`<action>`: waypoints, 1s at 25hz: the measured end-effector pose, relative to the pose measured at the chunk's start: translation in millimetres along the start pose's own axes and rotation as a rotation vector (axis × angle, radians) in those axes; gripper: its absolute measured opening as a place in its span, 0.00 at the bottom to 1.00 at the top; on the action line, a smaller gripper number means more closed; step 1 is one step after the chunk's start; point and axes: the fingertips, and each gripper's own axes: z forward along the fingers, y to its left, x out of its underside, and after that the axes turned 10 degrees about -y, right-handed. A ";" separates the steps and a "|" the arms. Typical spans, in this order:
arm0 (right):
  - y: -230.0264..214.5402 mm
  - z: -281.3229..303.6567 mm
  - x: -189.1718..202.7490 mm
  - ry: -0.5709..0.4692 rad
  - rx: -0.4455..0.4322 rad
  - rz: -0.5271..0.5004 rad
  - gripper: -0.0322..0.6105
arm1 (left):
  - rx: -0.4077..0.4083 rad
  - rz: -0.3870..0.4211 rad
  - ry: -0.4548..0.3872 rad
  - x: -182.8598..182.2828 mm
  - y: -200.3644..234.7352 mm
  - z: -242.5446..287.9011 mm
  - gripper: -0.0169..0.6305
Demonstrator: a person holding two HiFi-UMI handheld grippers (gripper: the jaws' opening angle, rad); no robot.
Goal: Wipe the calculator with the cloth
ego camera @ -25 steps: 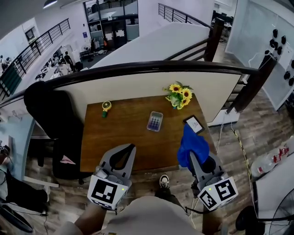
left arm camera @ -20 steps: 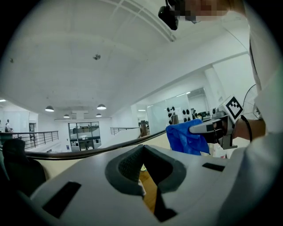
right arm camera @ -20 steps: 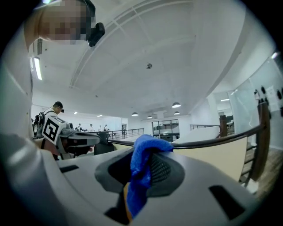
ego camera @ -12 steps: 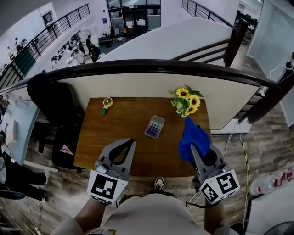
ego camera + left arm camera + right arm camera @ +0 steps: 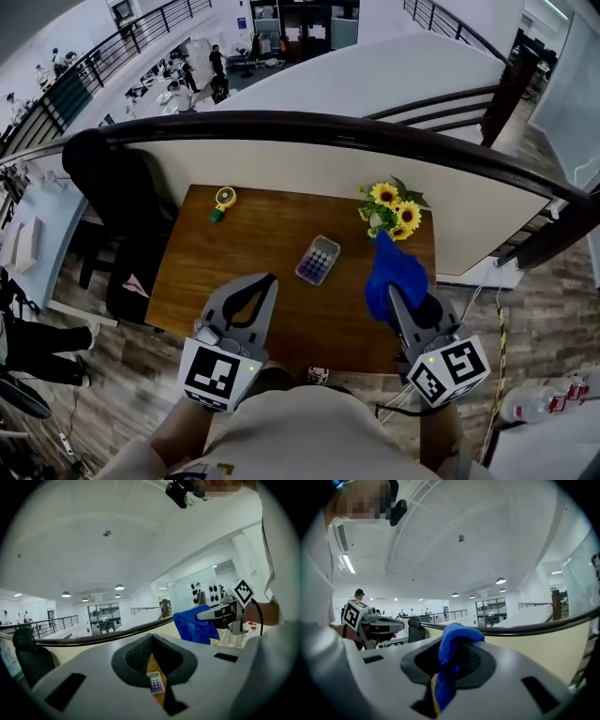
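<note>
The calculator (image 5: 318,260) lies flat near the middle of the brown table (image 5: 244,246); it also shows through the left jaws' loop as the calculator (image 5: 156,682). My left gripper (image 5: 269,278) is held short of the table's near edge, shut with nothing in it, its jaws meeting at the tip (image 5: 151,637). My right gripper (image 5: 390,292) is shut on the blue cloth (image 5: 394,270), which stands up over the table's right part. In the right gripper view the cloth (image 5: 451,654) drapes over the jaws and hides their tips. Neither gripper touches the calculator.
A bunch of sunflowers (image 5: 395,214) stands at the table's far right corner, just beyond the cloth. A small yellow and green object (image 5: 223,200) lies at the far left. A black chair (image 5: 108,192) stands left of the table. A dark railing (image 5: 309,131) runs behind.
The head view has shifted, so the table sits more centred. Both grippers keep their pose. A dark flat device seen at the table's right a second ago is out of sight behind the cloth.
</note>
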 end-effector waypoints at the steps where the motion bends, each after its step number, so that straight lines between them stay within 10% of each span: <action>1: -1.7 3.6 2.7 0.006 -0.005 0.000 0.17 | -0.003 0.001 0.008 1.5 2.1 1.0 0.03; 25: -25.9 118.2 69.4 0.127 0.075 0.083 0.17 | 0.092 -0.033 0.071 64.1 79.5 70.5 0.03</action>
